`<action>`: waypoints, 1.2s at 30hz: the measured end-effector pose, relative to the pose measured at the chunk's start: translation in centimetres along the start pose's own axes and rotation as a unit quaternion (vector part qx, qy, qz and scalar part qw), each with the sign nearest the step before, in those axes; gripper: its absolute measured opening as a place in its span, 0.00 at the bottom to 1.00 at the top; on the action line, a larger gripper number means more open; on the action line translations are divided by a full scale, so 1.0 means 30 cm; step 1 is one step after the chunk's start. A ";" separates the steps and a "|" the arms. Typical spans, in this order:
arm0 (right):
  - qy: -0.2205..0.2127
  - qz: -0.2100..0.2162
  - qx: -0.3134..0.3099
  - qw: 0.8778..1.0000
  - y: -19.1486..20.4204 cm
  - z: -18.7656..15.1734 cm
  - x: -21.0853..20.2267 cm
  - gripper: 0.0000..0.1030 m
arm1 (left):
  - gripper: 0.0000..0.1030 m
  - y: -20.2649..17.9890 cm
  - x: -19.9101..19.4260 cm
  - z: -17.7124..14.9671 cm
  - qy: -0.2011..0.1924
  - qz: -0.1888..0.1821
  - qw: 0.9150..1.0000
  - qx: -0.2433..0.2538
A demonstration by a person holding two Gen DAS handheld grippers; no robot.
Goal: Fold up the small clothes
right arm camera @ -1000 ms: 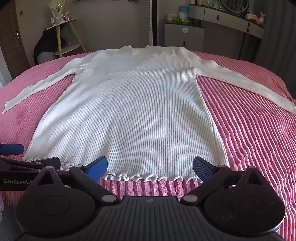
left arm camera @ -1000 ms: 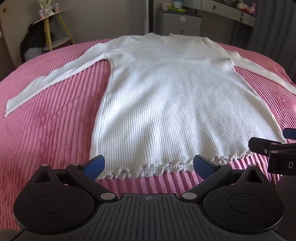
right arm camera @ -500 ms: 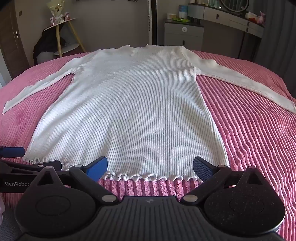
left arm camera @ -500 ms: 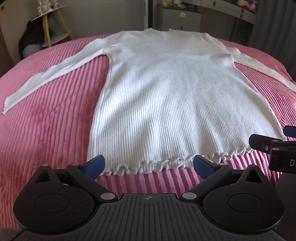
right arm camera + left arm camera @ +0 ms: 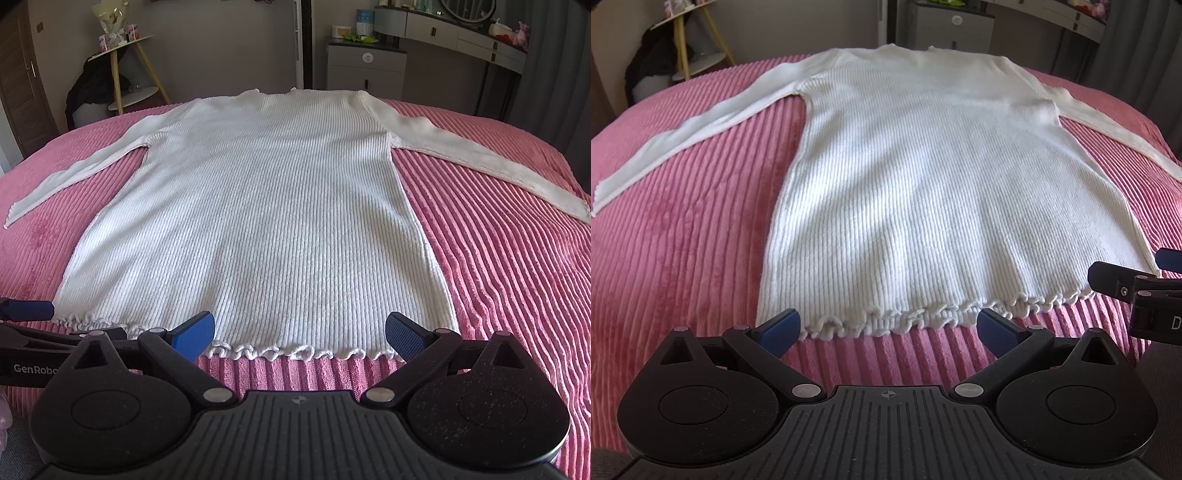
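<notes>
A white ribbed long-sleeved knit dress [image 5: 934, 177] lies flat on the pink corduroy bedspread [image 5: 683, 258], both sleeves spread out, its ruffled hem [image 5: 905, 317] nearest me. It also shows in the right wrist view [image 5: 266, 221]. My left gripper [image 5: 886, 328] is open and empty, just short of the hem's left half. My right gripper [image 5: 299, 332] is open and empty at the hem's right half. Each gripper shows at the edge of the other's view.
Beyond the bed stand a yellow-legged side table [image 5: 125, 66] with dark clothing, a grey drawer cabinet [image 5: 365, 66], a long dresser [image 5: 461, 33] and a dark curtain [image 5: 554, 74]. The bedspread extends to both sides of the dress.
Both grippers have crept forward toward the hem and the left one has tipped down a little. Both stay open. The dress has not moved.
</notes>
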State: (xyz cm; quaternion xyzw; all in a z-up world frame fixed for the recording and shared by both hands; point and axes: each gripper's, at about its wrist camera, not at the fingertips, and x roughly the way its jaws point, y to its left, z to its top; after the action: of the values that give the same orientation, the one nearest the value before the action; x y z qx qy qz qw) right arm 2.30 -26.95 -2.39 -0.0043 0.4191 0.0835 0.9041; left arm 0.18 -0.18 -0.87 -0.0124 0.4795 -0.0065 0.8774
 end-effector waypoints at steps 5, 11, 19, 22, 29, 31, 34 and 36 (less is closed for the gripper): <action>0.000 0.000 0.000 1.000 0.000 -0.001 0.001 0.96 | 1.00 -0.002 -0.001 0.002 0.003 -0.001 1.000 0.000; 0.001 -0.001 0.001 1.000 0.000 -0.002 0.012 0.96 | 1.00 -0.001 0.004 0.008 0.013 -0.006 1.000 -0.004; 0.004 -0.005 -0.002 1.000 0.001 -0.015 0.009 0.96 | 1.00 0.000 0.008 0.007 0.014 -0.013 1.000 -0.008; 0.006 -0.007 -0.003 1.000 -0.005 -0.017 0.030 0.96 | 1.00 0.002 0.008 0.008 0.015 -0.015 1.000 -0.011; 0.007 -0.008 -0.002 1.000 0.000 -0.015 0.028 0.96 | 1.00 0.003 0.008 0.008 0.017 -0.017 1.000 -0.014; 0.008 -0.008 -0.002 1.000 0.000 -0.015 0.029 0.96 | 1.00 0.004 0.009 0.009 0.017 -0.018 1.000 -0.014; 0.008 -0.008 -0.002 1.000 -0.001 -0.017 0.028 0.96 | 1.00 0.006 0.009 0.008 0.018 -0.020 1.000 -0.016; 0.008 -0.007 -0.001 1.000 -0.003 -0.019 0.028 0.96 | 1.00 0.007 0.009 0.008 0.018 -0.022 0.999 -0.017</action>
State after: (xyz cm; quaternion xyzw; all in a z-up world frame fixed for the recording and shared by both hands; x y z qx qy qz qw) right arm 2.42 -26.94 -3.40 -0.0092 0.4262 0.0772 0.9013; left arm 0.53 0.03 -0.95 -0.0381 0.4946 -0.0175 0.8681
